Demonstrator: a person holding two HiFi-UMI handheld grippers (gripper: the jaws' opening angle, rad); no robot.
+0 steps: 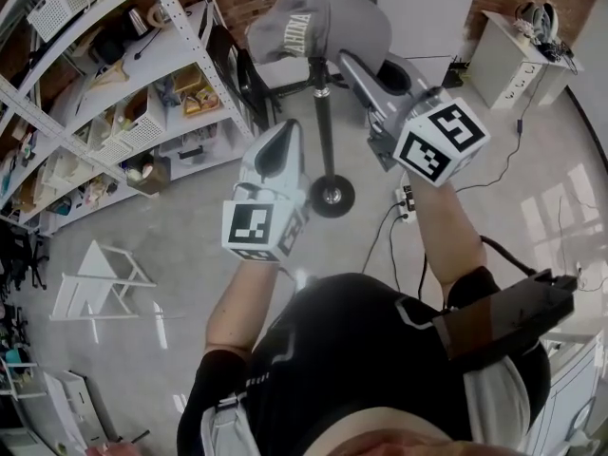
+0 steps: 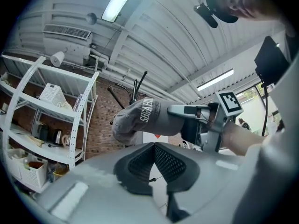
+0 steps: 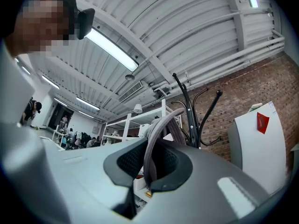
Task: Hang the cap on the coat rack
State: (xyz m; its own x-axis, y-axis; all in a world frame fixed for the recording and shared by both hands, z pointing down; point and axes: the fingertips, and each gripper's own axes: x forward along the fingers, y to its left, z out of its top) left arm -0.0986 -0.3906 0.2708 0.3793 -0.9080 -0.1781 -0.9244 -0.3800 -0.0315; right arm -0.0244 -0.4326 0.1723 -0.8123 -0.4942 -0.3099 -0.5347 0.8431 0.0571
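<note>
We see first the white shelving unit [image 1: 104,93], which fills the head view from 9 to 11 o'clock and carries baskets and small goods. Beside it, toward 12 o'clock, stands the black coat rack [image 1: 324,131]. Its pole goes down to a round base [image 1: 332,196] on the shiny grey floor [image 1: 171,283].

The grey cap [image 1: 313,22] with white letters covers the top of the pole in this view, so we cannot tell if it touches the rack. In the left gripper view the curved hooks [image 2: 135,88] rise just above the cap, at 12 o'clock from it. In the right gripper view the hooks are just beside the cap, at 2 o'clock.

The right gripper [image 1: 348,60] reaches the cap from 4 o'clock, and its jaws are closed on the cap's edge. In its own view a fold of grey fabric stands pinched between the two black pads [image 3: 128,160].

The left gripper [image 1: 288,128] is lower, at 7 o'clock from the cap and apart from it. Its jaws are together with nothing between them.
</note>
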